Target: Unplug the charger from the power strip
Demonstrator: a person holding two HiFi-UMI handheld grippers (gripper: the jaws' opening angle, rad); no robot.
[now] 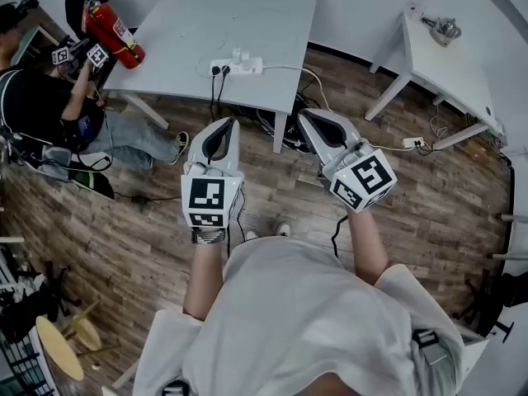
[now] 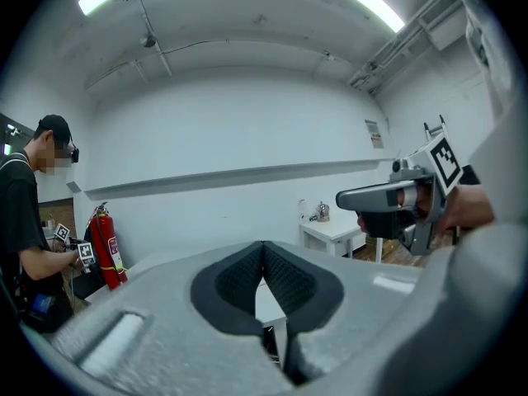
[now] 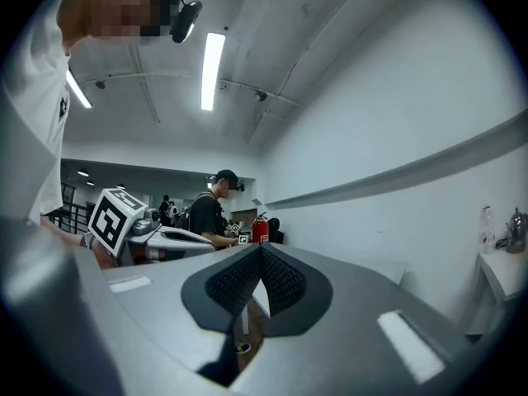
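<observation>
Wood floor [image 1: 148, 246] fills most of the head view, w/ a grey table [image 1: 206, 23] ahead of the person and a smaller white table [image 1: 450, 68] off to the right. A 2nd person [image 1: 49, 114] in black is at the far left, next to a red fire extinguisher [image 1: 115, 33] that rests by the grey table's left corner. Both tools are held over the floor, short of the table's near edge. The left gripper [image 1: 224, 122] is clenched, pads meeting at the tips w/ nothing between. The right gripper [image 1: 307, 115] is the same: closed & empty. The power strip [image 1: 237, 67] lies on the grey table close to its near edge, well apart from both tools. A white charger [image 1: 238, 55] is plugged into it. Two black plugs [image 1: 219, 70] sit at its left end, their cables dropping over the edge.
</observation>
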